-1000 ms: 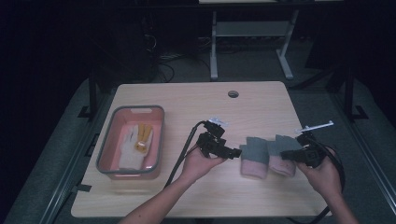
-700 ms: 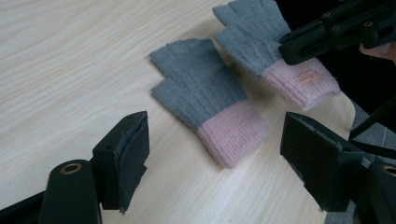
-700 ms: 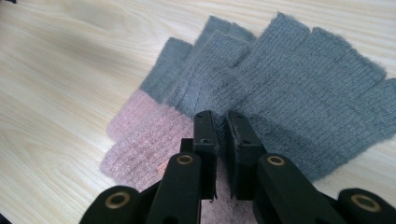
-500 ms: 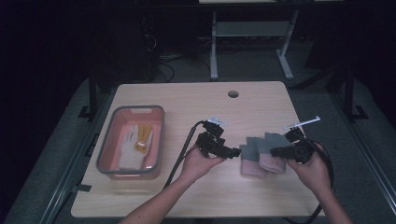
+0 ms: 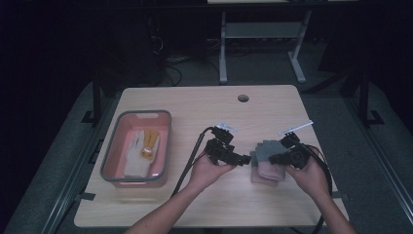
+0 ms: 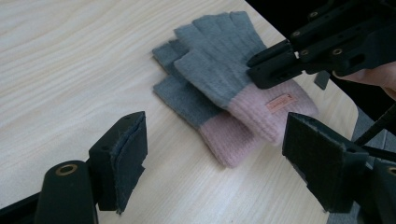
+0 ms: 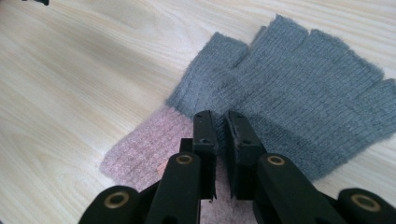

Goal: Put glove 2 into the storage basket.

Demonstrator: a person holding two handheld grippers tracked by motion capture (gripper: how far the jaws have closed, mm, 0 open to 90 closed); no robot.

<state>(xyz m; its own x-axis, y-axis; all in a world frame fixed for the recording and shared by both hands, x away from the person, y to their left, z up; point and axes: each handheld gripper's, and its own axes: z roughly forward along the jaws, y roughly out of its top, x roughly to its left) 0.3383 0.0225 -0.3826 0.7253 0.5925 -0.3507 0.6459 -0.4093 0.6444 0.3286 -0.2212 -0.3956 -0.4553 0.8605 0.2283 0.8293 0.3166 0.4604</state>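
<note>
On the table [image 5: 195, 105], stacked gloves [image 6: 224, 88] show grey fingers, pink cuffs.

1. Gloves [image 6: 233, 88]: grey knit over the fingers and palm, pink ribbed cuffs; a small orange-pink label on the upper cuff.
2. Table [image 5: 195, 107]: pale wood grain in light streaks.
3. Bin [image 5: 111, 156]: pink inside, grey rim; it holds a white glove [image 5: 134, 156] (with a yellow patch).
4. Left gripper [image 6: 215, 163] and right gripper [image 7: 220, 122]: black; brass-coloured rivets.

lower glove [image 6: 187, 100] mostly hidden under top glove [image 6: 233, 70], label [image 6: 280, 102] text unreadable
</note>
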